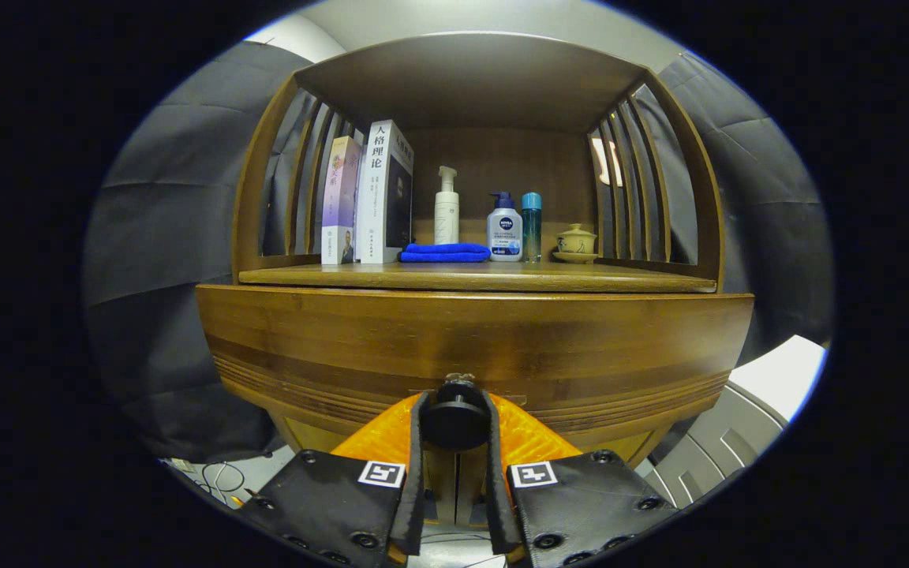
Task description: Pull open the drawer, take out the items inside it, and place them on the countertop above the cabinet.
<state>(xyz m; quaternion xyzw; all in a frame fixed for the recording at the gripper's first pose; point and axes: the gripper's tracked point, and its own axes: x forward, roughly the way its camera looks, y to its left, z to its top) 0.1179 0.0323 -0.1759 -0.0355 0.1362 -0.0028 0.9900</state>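
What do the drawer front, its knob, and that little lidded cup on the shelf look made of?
Drawer front: wood, glossy brown varnish, grain streaks and soft reflections.
Knob: dark, matte, round; plastic or metal, unclear; the gripper has both fingers closed on it.
Lidded cup: likely glazed ceramic, pale yellowish with slight sheen.

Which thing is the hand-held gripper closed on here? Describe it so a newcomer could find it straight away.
Start at the wooden cabinet with books and bottles on its countertop. Below that is the wide drawer front. At its lower middle sits a round dark knob, the only handle there, with both fingers of the hand-held gripper pressed on it.
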